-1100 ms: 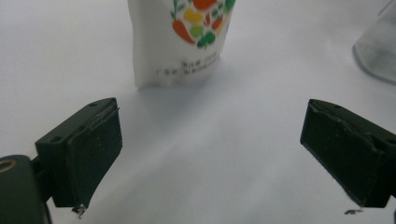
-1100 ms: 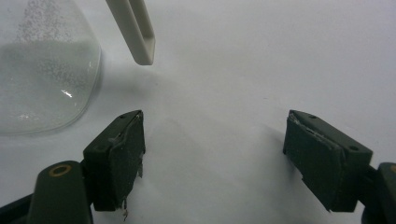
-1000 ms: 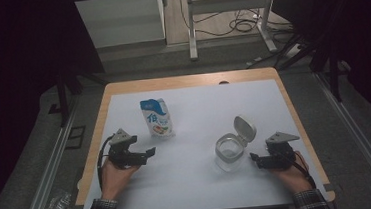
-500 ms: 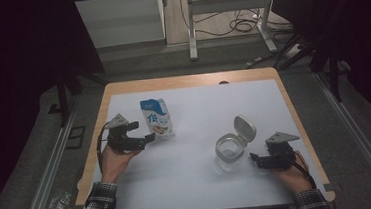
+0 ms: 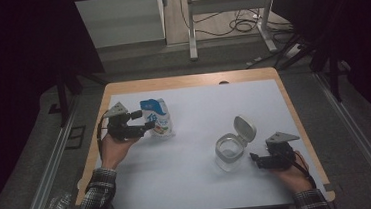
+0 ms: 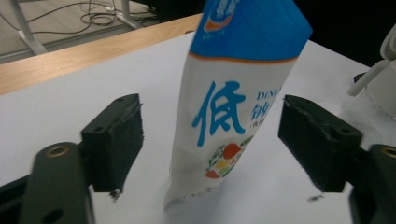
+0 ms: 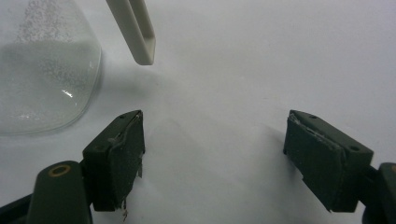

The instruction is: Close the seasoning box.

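Moved up toward the far left corner of the desk (image 5: 122, 92) since a second ago: left gripper (image 5: 147, 123), now level with the standing pouch (image 5: 157, 118) and straddling it. Jaws seen closing in the last moment, narrower than before, pouch between them in the left gripper view but pads not yet pressing; gaps visible on both sides of pouch (image 6: 233, 107). Pouch upright, blue-topped, sealed as far as visible, near the left edge, well toward the far side. Right gripper (image 5: 256, 159) unmoved by the right edge, jaws wide, holding nothing, just beside the clear jar (image 5: 228, 151). Jar lid (image 5: 244, 129) flipped open, white grains inside. Judged early stage: jar opened and ready, pouch approached but not gripped. Left to do, probably: clamp, lift, carry pouch to jar, pour.
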A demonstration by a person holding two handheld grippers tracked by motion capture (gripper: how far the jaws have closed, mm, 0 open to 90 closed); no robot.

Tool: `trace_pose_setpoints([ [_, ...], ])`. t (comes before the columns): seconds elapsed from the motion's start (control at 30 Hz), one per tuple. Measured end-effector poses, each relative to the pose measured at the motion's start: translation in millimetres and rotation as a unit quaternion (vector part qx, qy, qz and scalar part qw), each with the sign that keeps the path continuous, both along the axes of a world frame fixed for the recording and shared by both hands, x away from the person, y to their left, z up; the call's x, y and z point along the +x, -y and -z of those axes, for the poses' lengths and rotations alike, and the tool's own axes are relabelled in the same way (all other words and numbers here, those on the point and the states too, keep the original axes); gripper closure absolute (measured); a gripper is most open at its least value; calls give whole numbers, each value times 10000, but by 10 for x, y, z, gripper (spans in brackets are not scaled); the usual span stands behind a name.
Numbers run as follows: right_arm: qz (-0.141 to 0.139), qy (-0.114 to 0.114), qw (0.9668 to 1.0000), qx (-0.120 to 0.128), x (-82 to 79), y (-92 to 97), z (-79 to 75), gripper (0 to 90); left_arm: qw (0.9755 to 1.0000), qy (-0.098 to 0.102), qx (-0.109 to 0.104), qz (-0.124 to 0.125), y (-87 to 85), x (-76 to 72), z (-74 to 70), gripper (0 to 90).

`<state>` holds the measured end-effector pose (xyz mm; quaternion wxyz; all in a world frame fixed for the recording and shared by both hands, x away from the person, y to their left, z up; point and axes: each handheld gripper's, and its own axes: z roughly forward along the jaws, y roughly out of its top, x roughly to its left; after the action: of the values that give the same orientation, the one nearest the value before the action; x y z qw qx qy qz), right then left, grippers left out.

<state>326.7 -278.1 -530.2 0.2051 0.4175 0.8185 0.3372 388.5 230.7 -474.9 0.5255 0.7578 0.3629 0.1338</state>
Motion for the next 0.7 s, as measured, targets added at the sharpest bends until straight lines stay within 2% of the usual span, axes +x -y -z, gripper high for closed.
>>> trace_pose_setpoints([
  [0.07,0,-1,10000,1,0,0,0,206,9999,32,-46,135,-19,61,-23,286],
  [0.2,-1,-2,10000,3,0,0,0,205,9996,106,-86,241,-27,120,-40,339],
  [0.5,-1,-6,10000,7,1,1,0,204,9992,232,-93,299,3,218,-74,437],
  [0.7,-7,-7,10000,9,1,1,0,202,9979,195,-273,558,-8,264,-81,592],
])
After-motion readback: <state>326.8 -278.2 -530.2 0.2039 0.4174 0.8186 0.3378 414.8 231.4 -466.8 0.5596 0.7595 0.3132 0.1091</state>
